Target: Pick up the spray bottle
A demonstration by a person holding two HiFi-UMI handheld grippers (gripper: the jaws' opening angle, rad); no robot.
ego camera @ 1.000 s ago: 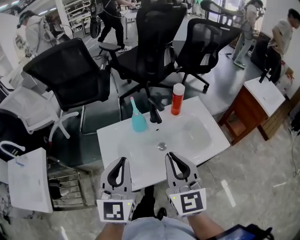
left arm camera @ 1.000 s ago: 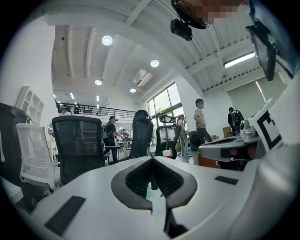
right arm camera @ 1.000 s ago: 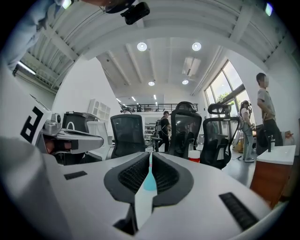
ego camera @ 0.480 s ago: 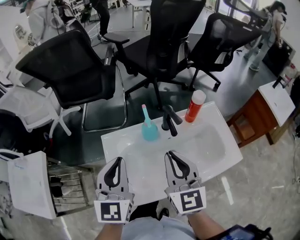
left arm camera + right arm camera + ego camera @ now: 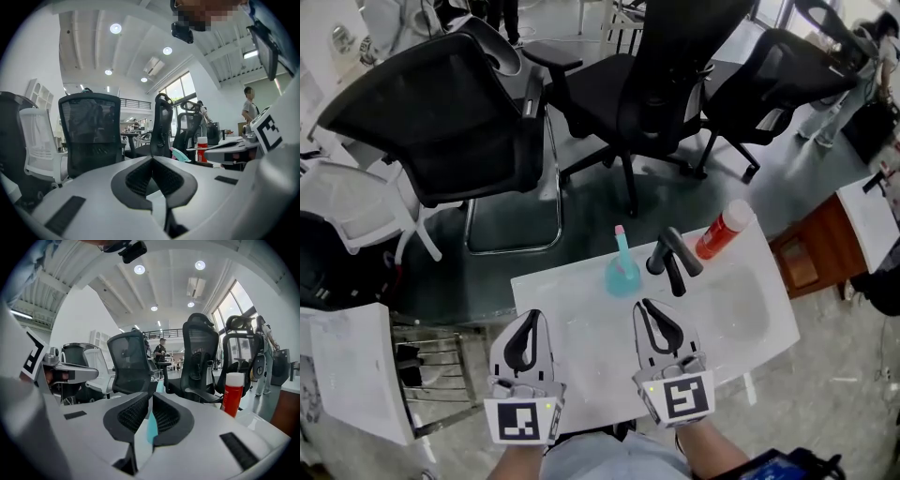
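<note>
1. We are closing in on the white tabletop [image 5: 572, 314]. Compared with a second ago, the black faucet [image 5: 673, 261] is sitting much nearer to both tongs in the head view. The tongs are now hanging over the tabletop on our side of the faucet.
2. The teal bottle [image 5: 622, 275], pink-tipped and upright, is standing just beside the faucet, on its left in the head view. We are taking it for the spray bottle. (The red bottle [image 5: 722, 234] with the white cap, just beyond the faucet on its other side, could fit the words too, so this is only our judgement.)
3. The right tongs [image 5: 646, 306] are pointing at the teal bottle, and their jaws have just been opening a crack. A thin slit is showing, with nothing between the pads yet. In the right gripper view the bottle's teal is showing through that slit.
4. The left tongs [image 5: 534, 317] are staying farther out to the faucet's left, pads pressed together and empty.
5. For the task, we are judging the approach nearly done and the grasp not yet begun. The right jaws are still needing to open far wider to take the bottle's body.
6. We are reading no brand or label on either bottle. The only print showing is the black-and-white square markers on the tongs' cubes [image 5: 523, 422].
</note>
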